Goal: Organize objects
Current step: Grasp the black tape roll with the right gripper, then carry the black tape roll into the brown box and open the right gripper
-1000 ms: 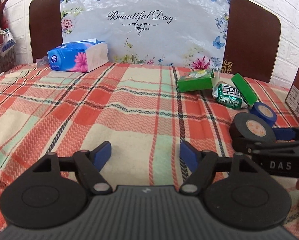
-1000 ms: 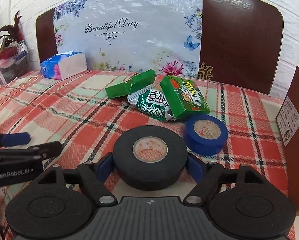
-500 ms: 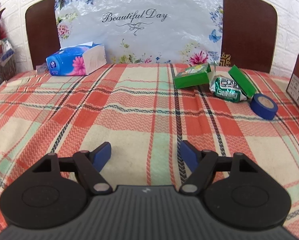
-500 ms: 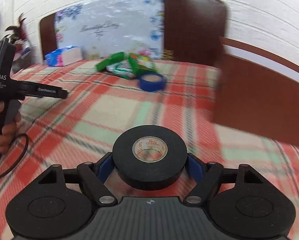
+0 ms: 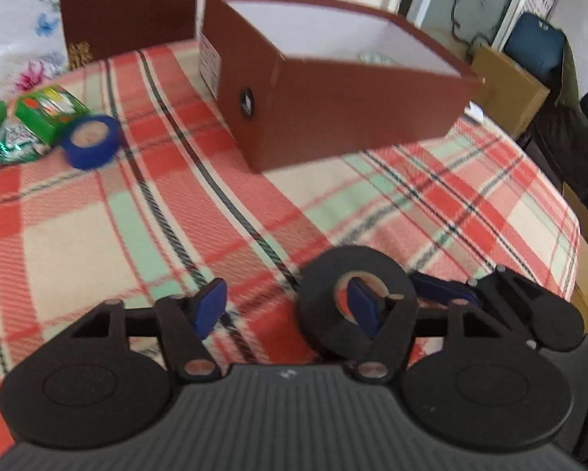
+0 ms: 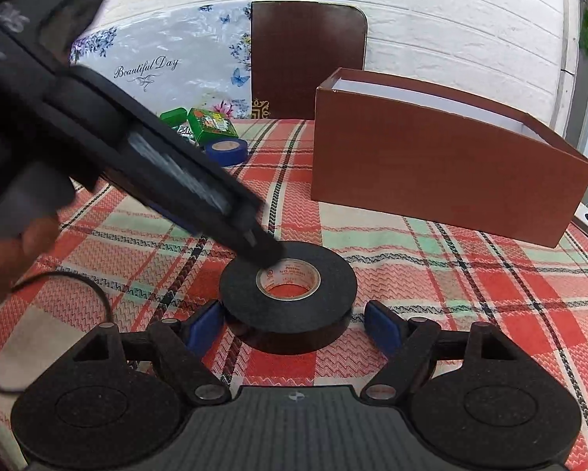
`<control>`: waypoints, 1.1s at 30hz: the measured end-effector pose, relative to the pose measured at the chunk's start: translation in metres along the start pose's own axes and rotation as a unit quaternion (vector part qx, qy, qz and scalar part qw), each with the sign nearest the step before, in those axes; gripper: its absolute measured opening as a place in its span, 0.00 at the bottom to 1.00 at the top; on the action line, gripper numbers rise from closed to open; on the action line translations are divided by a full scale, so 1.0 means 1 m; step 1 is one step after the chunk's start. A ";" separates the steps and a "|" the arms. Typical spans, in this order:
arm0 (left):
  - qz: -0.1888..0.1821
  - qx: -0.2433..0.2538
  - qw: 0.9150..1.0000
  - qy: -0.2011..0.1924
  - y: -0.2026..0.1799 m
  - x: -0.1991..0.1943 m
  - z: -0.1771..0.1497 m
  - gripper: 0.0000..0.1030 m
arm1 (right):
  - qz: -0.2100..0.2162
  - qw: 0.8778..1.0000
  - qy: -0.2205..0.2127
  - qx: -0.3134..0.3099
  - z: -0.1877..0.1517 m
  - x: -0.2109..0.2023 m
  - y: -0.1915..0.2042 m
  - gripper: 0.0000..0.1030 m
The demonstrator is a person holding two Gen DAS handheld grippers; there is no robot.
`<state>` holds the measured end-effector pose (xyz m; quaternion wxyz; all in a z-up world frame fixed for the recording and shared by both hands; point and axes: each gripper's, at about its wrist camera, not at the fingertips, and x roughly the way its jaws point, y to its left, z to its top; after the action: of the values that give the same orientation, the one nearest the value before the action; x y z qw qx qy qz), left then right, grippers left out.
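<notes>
Left tool angled downward, jaws closing; right tool spread wide.

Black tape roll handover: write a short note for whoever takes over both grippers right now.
Left gripper: jaws closing, one finger in the black tape roll core, not yet pressing its wall.
Right gripper: open, straddling the roll without touching.
The roll lies on the tablecloth before the brown box; blue tape roll and green packets sit farther back.
Done: nothing certain; something small shows in the box.
Left: box the black roll, probably then the rest.
</notes>
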<state>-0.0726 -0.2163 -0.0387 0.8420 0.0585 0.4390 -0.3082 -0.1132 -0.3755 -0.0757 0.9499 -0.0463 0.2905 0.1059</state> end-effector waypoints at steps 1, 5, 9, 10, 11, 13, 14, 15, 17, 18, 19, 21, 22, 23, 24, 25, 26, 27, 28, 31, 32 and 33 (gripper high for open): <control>-0.003 -0.002 1.000 0.011 -0.003 0.006 0.001 0.56 | 0.001 1.000 0.001 -0.001 0.000 0.000 0.000 0.75; 0.006 0.022 1.000 0.009 -0.015 0.010 -0.003 0.34 | 0.013 1.000 -0.001 -0.014 0.002 0.001 0.002 0.71; 0.008 0.019 1.000 0.002 -0.022 -0.003 0.011 0.31 | 0.016 0.999 -0.032 -0.012 0.009 -0.009 -0.001 0.71; 0.006 0.018 1.000 -0.009 -0.022 -0.011 0.018 0.31 | 0.011 0.998 -0.051 -0.017 0.013 -0.015 -0.002 0.71; 0.005 0.018 1.000 -0.022 -0.024 -0.019 0.026 0.30 | 0.005 0.997 -0.072 -0.023 0.019 -0.020 -0.003 0.71; 0.005 0.021 0.998 -0.051 -0.029 -0.035 0.046 0.30 | -0.009 0.993 -0.110 -0.031 0.035 -0.028 -0.008 0.71; 0.007 0.027 0.997 -0.065 -0.033 -0.042 0.057 0.30 | -0.016 0.991 -0.126 -0.033 0.044 -0.030 -0.012 0.71; 0.010 0.034 0.996 -0.077 -0.038 -0.046 0.069 0.30 | -0.022 0.989 -0.140 -0.035 0.053 -0.030 -0.017 0.71; 0.017 0.050 0.994 -0.097 -0.047 -0.047 0.095 0.31 | -0.032 0.986 -0.158 -0.032 0.072 -0.027 -0.032 0.71; 0.019 0.055 0.993 -0.103 -0.052 -0.045 0.108 0.31 | -0.037 0.986 -0.162 -0.029 0.081 -0.024 -0.041 0.71; 0.021 0.060 0.992 -0.108 -0.057 -0.040 0.120 0.31 | -0.043 0.985 -0.163 -0.026 0.089 -0.020 -0.049 0.71; 0.026 0.068 0.991 -0.115 -0.065 -0.028 0.143 0.31 | -0.052 0.985 -0.161 -0.021 0.103 -0.009 -0.067 0.71; 0.029 0.072 0.990 -0.115 -0.068 -0.021 0.153 0.31 | -0.054 0.986 -0.159 -0.016 0.109 -0.002 -0.077 0.71; 0.032 0.075 0.990 -0.115 -0.071 -0.012 0.162 0.31 | -0.055 0.986 -0.155 -0.012 0.114 0.004 -0.086 0.71; 0.035 0.076 0.990 -0.113 -0.073 -0.005 0.171 0.31 | -0.056 0.987 -0.151 -0.008 0.118 0.011 -0.094 0.71; 0.035 0.076 0.990 -0.110 -0.073 0.003 0.178 0.31 | -0.058 0.988 -0.146 -0.004 0.122 0.019 -0.102 0.71; 0.036 0.073 0.991 -0.107 -0.073 0.011 0.186 0.31 | -0.058 0.988 -0.141 -0.001 0.125 0.026 -0.109 0.71; 0.038 0.071 0.991 -0.104 -0.073 0.019 0.192 0.31 | -0.057 0.989 -0.137 0.003 0.127 0.033 -0.116 0.71; 0.039 0.067 0.992 -0.100 -0.073 0.027 0.198 0.31 | -0.056 0.990 -0.133 0.007 0.129 0.040 -0.120 0.71; 0.052 0.055 0.992 -0.100 -0.069 0.049 0.210 0.33 | -0.068 0.990 -0.125 0.013 0.132 0.063 -0.133 0.68; 0.070 0.054 0.991 -0.098 -0.068 0.056 0.212 0.34 | -0.081 0.989 -0.124 0.016 0.133 0.069 -0.135 0.70; 0.088 0.055 0.990 -0.095 -0.067 0.062 0.213 0.35 | -0.091 0.988 -0.124 0.022 0.133 0.073 -0.138 0.70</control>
<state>0.0659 -0.3780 0.0541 0.8992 0.1132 0.3325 -0.2609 0.0490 -0.4770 -0.0034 0.9850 -0.0380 0.1674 0.0175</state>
